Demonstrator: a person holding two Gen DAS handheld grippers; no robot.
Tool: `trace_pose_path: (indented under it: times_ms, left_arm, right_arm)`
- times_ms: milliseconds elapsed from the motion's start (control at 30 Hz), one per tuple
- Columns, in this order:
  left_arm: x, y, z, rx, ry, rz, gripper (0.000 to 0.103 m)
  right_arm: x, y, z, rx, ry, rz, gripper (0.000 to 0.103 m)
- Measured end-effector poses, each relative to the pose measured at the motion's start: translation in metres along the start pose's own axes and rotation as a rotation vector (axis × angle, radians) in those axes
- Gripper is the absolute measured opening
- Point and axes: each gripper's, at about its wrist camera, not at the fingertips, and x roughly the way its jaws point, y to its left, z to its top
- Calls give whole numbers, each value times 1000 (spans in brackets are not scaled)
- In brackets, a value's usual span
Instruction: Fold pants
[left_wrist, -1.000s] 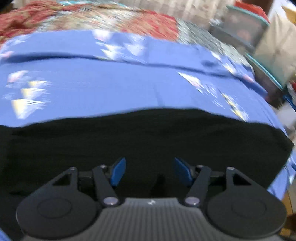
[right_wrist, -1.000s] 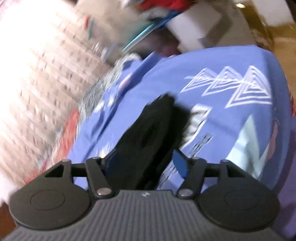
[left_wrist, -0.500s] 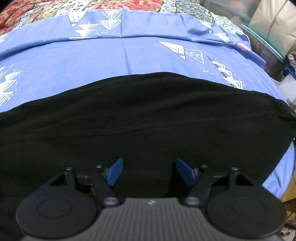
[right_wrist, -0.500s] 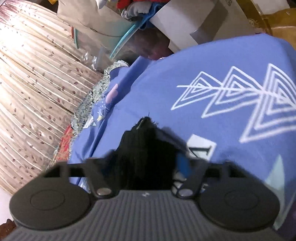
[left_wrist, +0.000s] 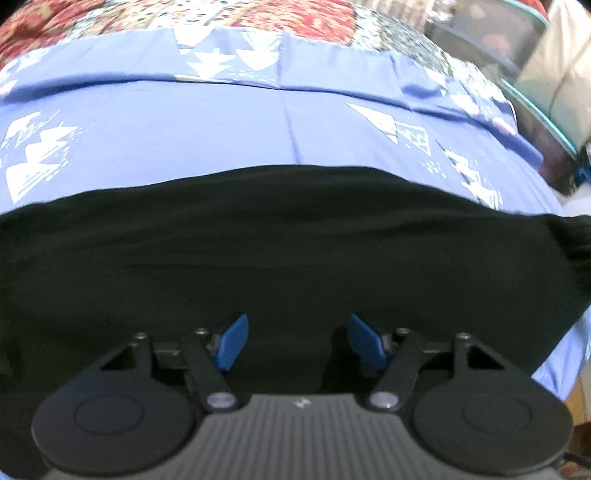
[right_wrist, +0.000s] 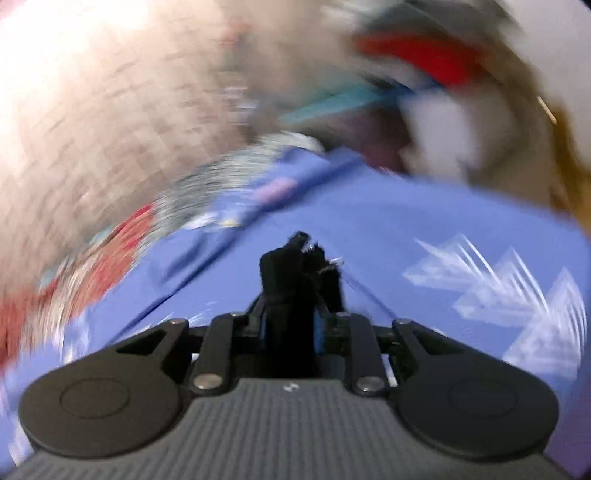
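The black pants (left_wrist: 295, 240) lie spread across a blue patterned bedsheet (left_wrist: 221, 129) and fill the lower half of the left wrist view. My left gripper (left_wrist: 295, 325) hovers over their near part. Its blue pads (left_wrist: 232, 343) stand well apart and are closing slightly, with flat fabric beneath and nothing pinched. In the blurred right wrist view, my right gripper (right_wrist: 290, 325) is closing on a bunched end of the pants (right_wrist: 291, 273). That end sticks up between the pads, above the sheet (right_wrist: 406, 221).
A red and white patterned quilt (left_wrist: 303, 18) lies beyond the sheet. Storage bins with teal rims (left_wrist: 517, 66) stand off the bed's right edge. A pale curtain (right_wrist: 92, 92) and piled clutter (right_wrist: 424, 62) show blurred past the bed in the right wrist view.
My right gripper's jaws have come together on the pants' end, and its view has rolled and blurred. The left gripper has stayed open over the pants, shifting only slightly.
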Motion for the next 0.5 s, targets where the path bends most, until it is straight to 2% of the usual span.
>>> trace_pose_path:
  times_ms: [133, 200, 267, 400, 500]
  left_arm:
    - [-5, 10, 0, -40, -14, -15, 62]
    - [-7, 11, -1, -42, -21, -19, 62]
    - [-9, 12, -2, -45, -27, -20, 62]
    - [-13, 18, -6, -57, -36, -20, 62]
    - [-17, 26, -8, -74, -40, -14, 63]
  right_arm:
    - [-5, 71, -24, -419, 42, 134, 25]
    - [-2, 94, -47, -559, 86, 177, 25]
    - [3, 111, -72, -636, 144, 216, 25]
    - [11, 126, -109, -676, 237, 256, 26]
    - [11, 135, -122, -724, 299, 264, 38]
